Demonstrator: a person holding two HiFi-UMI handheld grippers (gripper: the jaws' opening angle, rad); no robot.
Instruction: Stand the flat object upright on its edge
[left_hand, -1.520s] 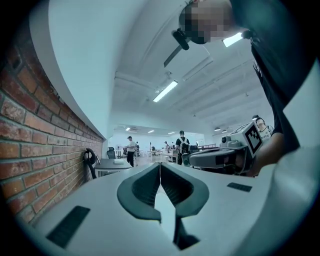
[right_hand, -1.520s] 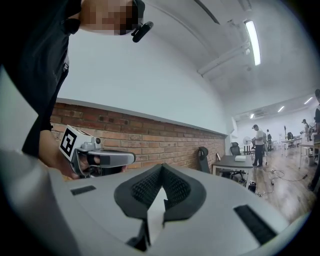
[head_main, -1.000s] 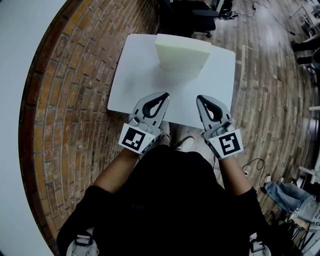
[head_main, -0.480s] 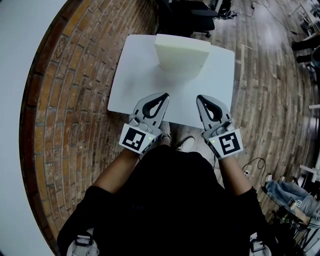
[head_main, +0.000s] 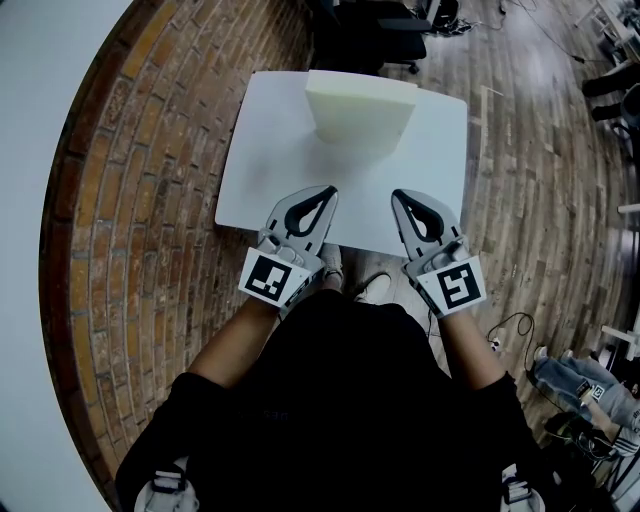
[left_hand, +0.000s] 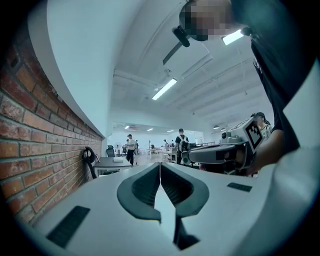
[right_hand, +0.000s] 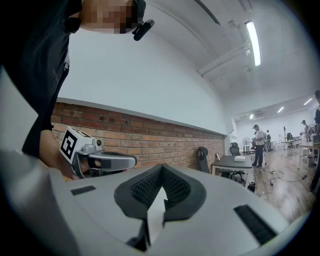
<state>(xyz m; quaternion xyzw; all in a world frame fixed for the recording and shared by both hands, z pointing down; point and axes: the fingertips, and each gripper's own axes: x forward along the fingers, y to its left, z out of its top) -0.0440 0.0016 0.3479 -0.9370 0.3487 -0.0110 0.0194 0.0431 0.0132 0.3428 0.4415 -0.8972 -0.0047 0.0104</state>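
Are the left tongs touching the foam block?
Apart. The head view shows bare white table between the closed left tongs and the foam block.

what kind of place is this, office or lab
Probably an open-plan office or lab workspace: a long brick wall, desks with office chairs, ceiling strip lights, and people standing in the background.

Light was bright and even, from ceiling strip lights (left_hand: 165, 88). All views showed heavy fisheye bending and dark corners; shadows were faint.
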